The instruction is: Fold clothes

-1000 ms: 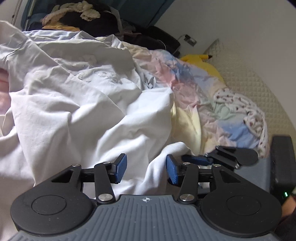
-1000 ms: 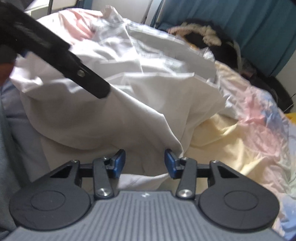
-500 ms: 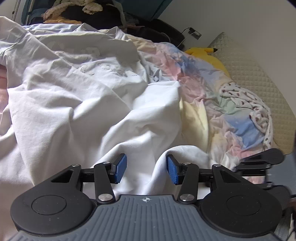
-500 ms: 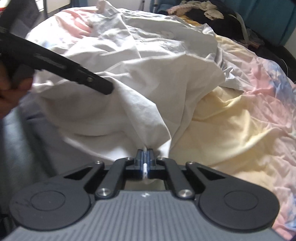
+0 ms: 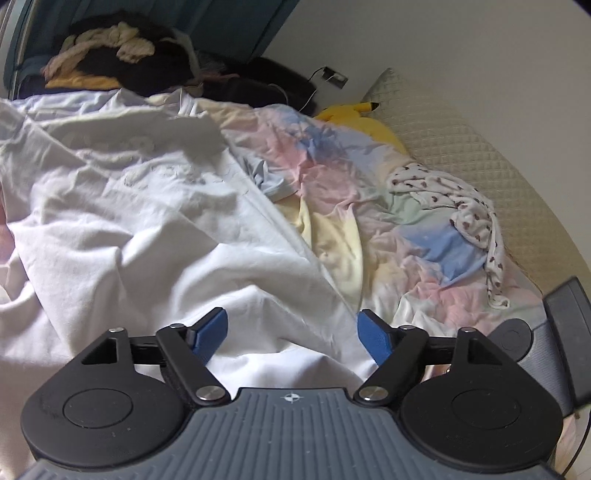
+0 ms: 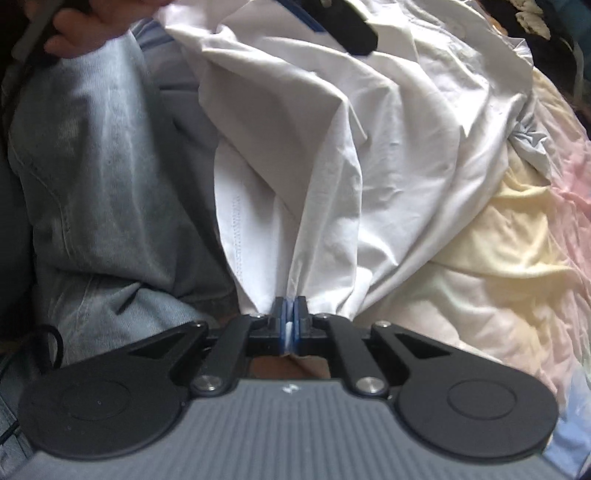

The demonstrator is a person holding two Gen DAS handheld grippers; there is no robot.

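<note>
A large crumpled white garment (image 5: 147,221) lies across the bed. My left gripper (image 5: 291,317) hovers over its near edge, jaws opening wide; the cloth lies below and between the blue pads, not pinched. My right gripper (image 6: 290,306) points steeply down, with a fold of the white garment's (image 6: 351,147) edge between its pads. Its jaws are opening a hair, but the pads still press on the cloth, which hangs taut from them. In the right wrist view a black finger (image 6: 354,33) of the left gripper and a hand (image 6: 74,33) show at the top.
A pastel tie-dye sheet (image 5: 369,184) covers the bed. On it lie a white heart-print garment (image 5: 461,199) and a yellow plush toy (image 5: 351,114). Dark clothes (image 5: 129,55) are piled at the back. A person's jeans leg (image 6: 92,166) fills the left of the right wrist view.
The right gripper closed on the white garment's edge, then tipped downward and drew it toward the person's leg. The left gripper's jaws spread much wider and it rose a little.
</note>
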